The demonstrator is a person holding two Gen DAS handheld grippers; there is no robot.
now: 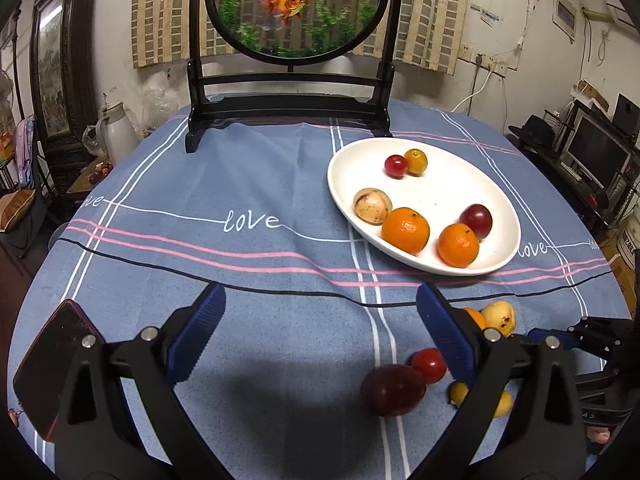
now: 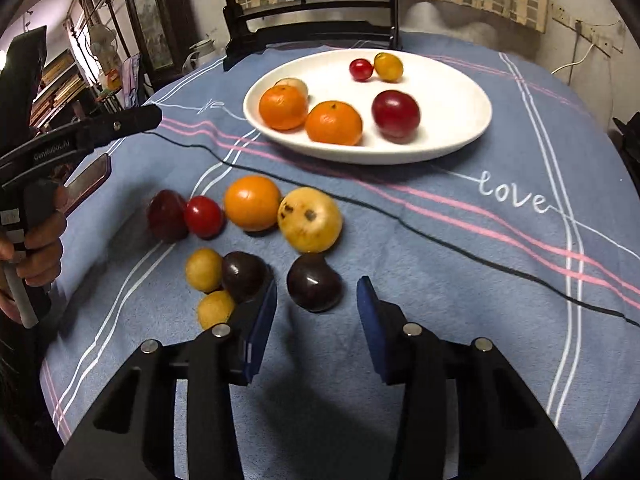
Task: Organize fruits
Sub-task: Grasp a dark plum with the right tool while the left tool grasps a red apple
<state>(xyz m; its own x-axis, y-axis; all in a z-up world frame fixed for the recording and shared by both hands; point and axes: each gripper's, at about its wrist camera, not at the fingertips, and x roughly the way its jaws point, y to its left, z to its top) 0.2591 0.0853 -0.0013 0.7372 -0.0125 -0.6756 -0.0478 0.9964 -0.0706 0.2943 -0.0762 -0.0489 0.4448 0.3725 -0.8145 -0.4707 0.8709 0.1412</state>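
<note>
On the blue tablecloth point(image 2: 440, 240), near edge:
Right gripper point(image 2: 316, 320): jaws partly apart, dark plum point(image 2: 314, 282) just ahead, not clamped.
Left gripper point(image 1: 320, 332): spread wide, empty.
Loose fruits: tangerine point(image 2: 252, 202), cherry tomato point(image 2: 203, 216).
Plate point(image 2: 452, 128): already six fruits.

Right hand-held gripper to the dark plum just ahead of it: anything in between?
Nothing visible. The dark plum lies on bare cloth just beyond the right hand-held gripper, whose pads stand apart, not touching it. A second dark plum sits beside the left pad, off the line.
</note>
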